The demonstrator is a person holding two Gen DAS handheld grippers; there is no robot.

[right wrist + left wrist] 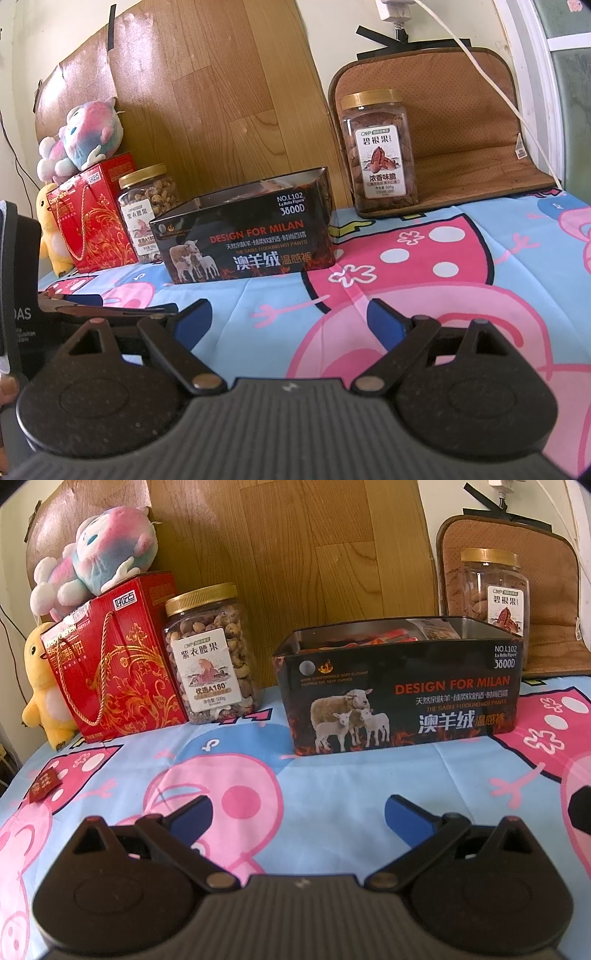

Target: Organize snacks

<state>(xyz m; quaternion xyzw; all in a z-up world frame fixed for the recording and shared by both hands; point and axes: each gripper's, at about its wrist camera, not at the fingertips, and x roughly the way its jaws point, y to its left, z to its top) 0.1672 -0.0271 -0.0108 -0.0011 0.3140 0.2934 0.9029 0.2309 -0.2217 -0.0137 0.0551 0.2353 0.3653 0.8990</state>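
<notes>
On cartoon-print cloth (pixel 332 771), black tin (pixel 399 698) sits lidless mid-table, snack packets inside, I think; view shallow. Cashew jar (pixel 210 653) beside red gift box (pixel 114 664), pecan jar (pixel 380 155) apart at right. My left gripper (pixel 295 812) and right gripper (pixel 291 321) hover low, jaws spread, empty, ready for pick.

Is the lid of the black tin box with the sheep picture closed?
No, the black tin box stands open on the cloth, with no lid on it, and snack packets show above its rim.
</notes>
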